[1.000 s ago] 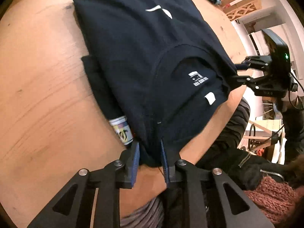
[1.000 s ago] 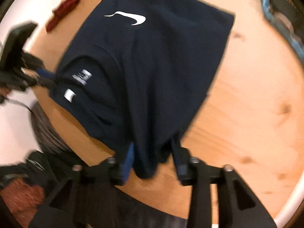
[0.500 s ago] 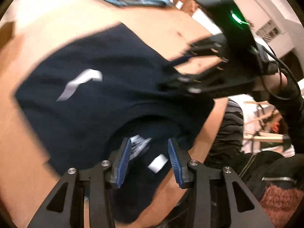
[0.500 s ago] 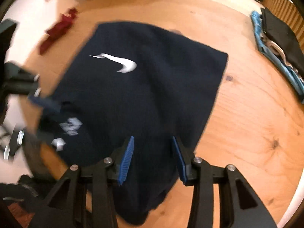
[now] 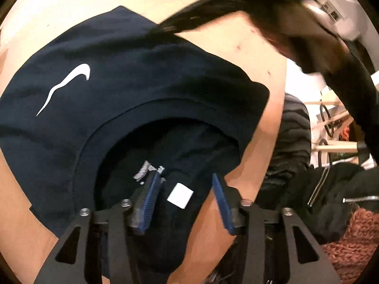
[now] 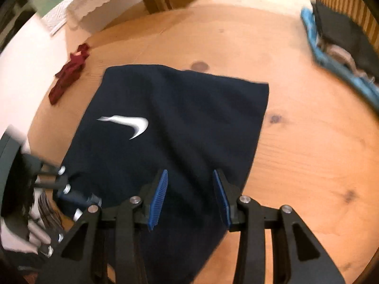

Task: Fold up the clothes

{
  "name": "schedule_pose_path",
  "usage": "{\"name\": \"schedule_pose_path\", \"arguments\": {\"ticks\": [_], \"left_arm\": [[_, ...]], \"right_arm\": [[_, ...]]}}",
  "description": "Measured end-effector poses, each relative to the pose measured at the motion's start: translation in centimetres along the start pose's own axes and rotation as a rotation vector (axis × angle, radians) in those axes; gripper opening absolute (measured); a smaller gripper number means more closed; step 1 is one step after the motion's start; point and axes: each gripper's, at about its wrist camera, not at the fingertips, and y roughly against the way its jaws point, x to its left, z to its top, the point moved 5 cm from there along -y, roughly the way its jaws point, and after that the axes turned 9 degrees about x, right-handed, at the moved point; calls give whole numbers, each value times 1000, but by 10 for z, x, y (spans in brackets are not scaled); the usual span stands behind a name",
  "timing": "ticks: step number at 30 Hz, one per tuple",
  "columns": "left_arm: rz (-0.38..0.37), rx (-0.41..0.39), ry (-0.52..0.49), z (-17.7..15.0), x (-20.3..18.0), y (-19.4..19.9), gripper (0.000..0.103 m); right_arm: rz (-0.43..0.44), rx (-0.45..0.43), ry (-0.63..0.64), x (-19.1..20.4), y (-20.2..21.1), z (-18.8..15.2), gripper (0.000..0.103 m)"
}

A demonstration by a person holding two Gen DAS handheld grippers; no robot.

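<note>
A navy t-shirt (image 5: 132, 75) with a white swoosh lies folded into a rectangle on the round wooden table (image 5: 251, 47). Its collar, with a white tag (image 5: 180, 195), is at the near edge. My left gripper (image 5: 186, 178) hovers open over the collar, holding nothing. In the right wrist view the same t-shirt (image 6: 189, 118) lies flat, and my right gripper (image 6: 190, 176) is open above its near part, empty. The left gripper (image 6: 68, 189) shows blurred at that view's left edge.
A dark red cloth (image 6: 69, 72) lies on the table's far left. A blue and black pile of clothes (image 6: 341, 54) sits at the far right. A person's dark hair and head (image 5: 272, 2) lean in over the table; dark jacket and knitted scarf (image 5: 353, 239) beside the table edge.
Both grippers have let go of the shirt's near edge, opened and lifted back. The shirt now lies flat. The person's head has come into the left wrist view.
</note>
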Motion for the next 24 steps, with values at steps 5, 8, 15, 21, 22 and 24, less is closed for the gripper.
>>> {"name": "schedule_pose_path", "arguments": {"ticks": [5, 8, 15, 21, 22, 24], "left_arm": [[-8, -10, 4, -3, 6, 12, 50], [27, -114, 89, 8, 43, 44, 50], [115, -242, 262, 36, 129, 78, 50], [67, -233, 399, 37, 187, 55, 46], [55, -239, 418, 34, 188, 59, 45], [26, -294, 422, 33, 185, 70, 46]], "right_arm": [[-45, -87, -47, -25, 32, 16, 35], [-2, -131, -41, -25, 39, 33, 35], [-48, -73, 12, -21, 4, 61, 27], [-139, -80, 30, -25, -4, 70, 24], [-131, -79, 18, -25, -2, 69, 24], [-98, -105, -1, -27, 8, 70, 24]]}}
